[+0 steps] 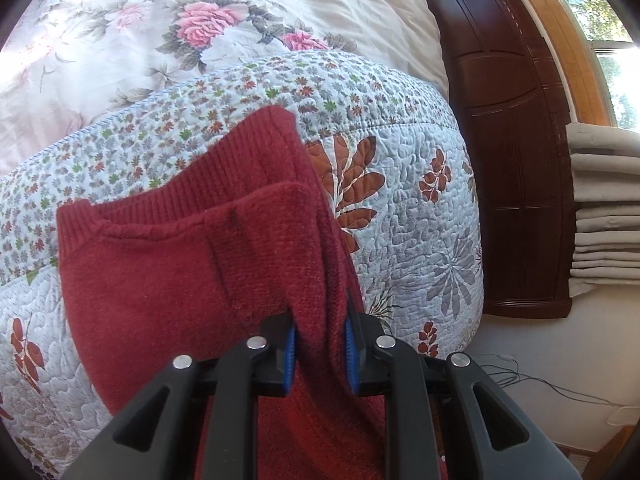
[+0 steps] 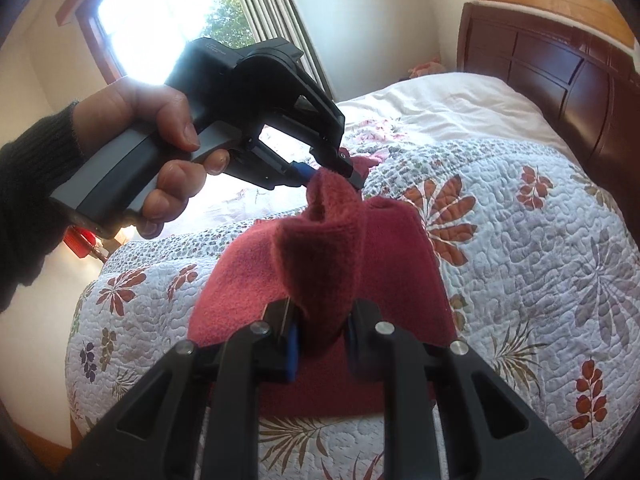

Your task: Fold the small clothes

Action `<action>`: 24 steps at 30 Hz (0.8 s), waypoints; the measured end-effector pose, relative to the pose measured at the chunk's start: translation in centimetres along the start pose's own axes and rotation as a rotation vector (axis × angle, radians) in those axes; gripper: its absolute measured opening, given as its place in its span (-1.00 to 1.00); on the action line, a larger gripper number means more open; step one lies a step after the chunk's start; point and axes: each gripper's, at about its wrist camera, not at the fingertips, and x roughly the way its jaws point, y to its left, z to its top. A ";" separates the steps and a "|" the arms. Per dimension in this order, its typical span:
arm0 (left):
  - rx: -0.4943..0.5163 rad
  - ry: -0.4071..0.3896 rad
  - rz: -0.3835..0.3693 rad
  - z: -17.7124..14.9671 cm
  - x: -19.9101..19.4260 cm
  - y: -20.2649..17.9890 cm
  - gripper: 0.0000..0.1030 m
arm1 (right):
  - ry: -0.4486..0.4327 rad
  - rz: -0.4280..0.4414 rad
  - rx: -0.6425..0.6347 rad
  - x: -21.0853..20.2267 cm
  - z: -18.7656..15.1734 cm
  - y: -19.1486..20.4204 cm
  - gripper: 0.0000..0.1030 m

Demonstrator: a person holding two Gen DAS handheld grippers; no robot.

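Gripping the red sweater [image 1: 168, 280] with both claws, I have my left gripper [image 1: 320, 344] clamped on a bunched fold and my right gripper [image 2: 320, 340] pinching another; the garment lies on the quilt [image 2: 520, 240], left tool at ten o'clock.

The lower part of the red sweater [image 1: 168, 280] runs under the left gripper [image 1: 320, 344] and out of the bottom edge, so its full shape cannot be seen. In the right wrist view, the pinched fold of the sweater covers the inner faces of the right gripper [image 2: 320, 340], and the pads of the other gripper beside it are mostly buried in the cloth. The quilt [image 2: 520, 240] under the sweater is cut off at the frame's edges. Behind the sweater, a small pink thing [image 2: 426, 67] near the headboard [image 2: 560, 68] is too small to tell.
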 end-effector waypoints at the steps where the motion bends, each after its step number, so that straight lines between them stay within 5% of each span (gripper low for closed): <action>1: -0.003 0.004 0.003 0.0 0.5 -0.1 -0.63 | 0.010 0.015 0.025 0.2 -0.3 -0.7 -0.67; 6: -0.004 0.015 0.011 0.2 2.4 -0.8 -0.55 | 0.070 0.094 0.147 1.4 -1.6 -4.1 -0.67; 8: -0.009 0.010 -0.024 0.3 2.6 -1.0 -0.36 | 0.099 0.132 0.195 2.1 -2.1 -5.4 -0.67; 9: -0.010 0.008 -0.055 0.4 2.7 -1.1 -0.11 | 0.118 0.157 0.225 2.5 -2.4 -6.1 -0.65; 10: -0.012 0.009 -0.078 0.5 2.6 -1.2 0.15 | 0.145 0.186 0.262 3.0 -2.8 -6.9 -0.58; 15: 0.027 -0.068 -0.094 -1.2 -0.9 -1.5 0.25 | 0.219 0.272 0.354 3.3 -4.2 -11.1 -0.05; 20: 0.143 -0.252 -0.064 -8.5 -7.4 -0.7 0.48 | 0.198 0.342 0.213 0.0 -2.9 -12.6 -0.03; 24: 0.248 -0.327 0.021 -16.4 -8.9 0.1 0.50 | 0.227 0.375 -0.060 -0.9 -0.6 -10.4 0.15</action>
